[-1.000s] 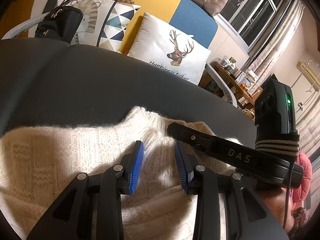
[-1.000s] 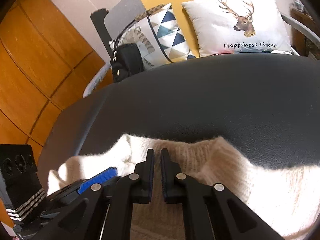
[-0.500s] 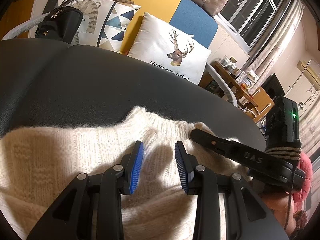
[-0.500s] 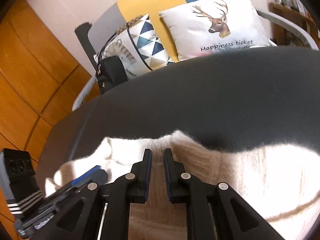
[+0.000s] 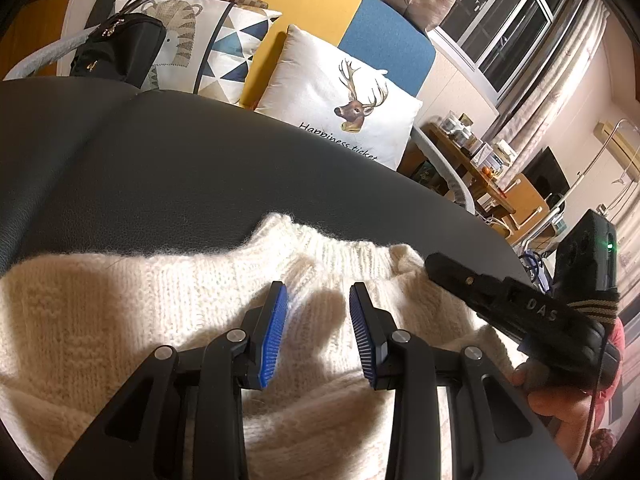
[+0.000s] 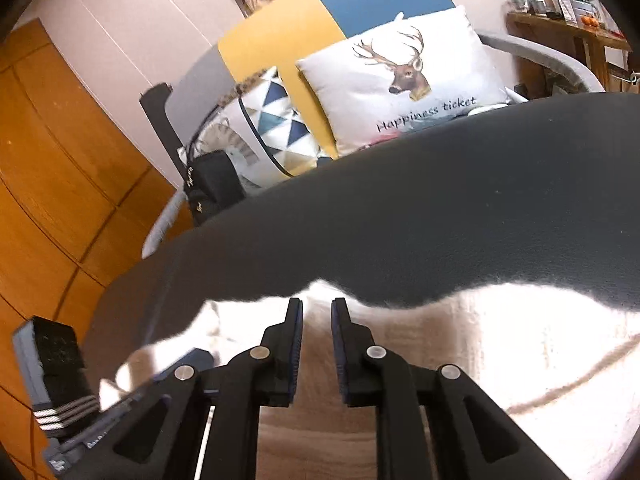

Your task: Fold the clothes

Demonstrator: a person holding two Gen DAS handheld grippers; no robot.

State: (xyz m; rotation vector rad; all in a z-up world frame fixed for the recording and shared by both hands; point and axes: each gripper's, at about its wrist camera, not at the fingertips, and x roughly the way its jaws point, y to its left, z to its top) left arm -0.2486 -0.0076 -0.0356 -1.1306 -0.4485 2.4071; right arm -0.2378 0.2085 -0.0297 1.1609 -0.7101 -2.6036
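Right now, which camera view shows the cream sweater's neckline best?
The left wrist view: the sweater is evenly lit and its ribbed neckline is sharp. In the right wrist view it is overexposed and blurred.

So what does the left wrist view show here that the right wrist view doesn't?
Left wrist only: a window, the sweater's ribbed collar, and the right gripper seen side-on.

Right wrist only: orange wood panelling, and the left gripper's body at the frame's left edge.

Both: the cream sweater on the dark surface, the deer cushion, the black bag, and each view's own gripper open.
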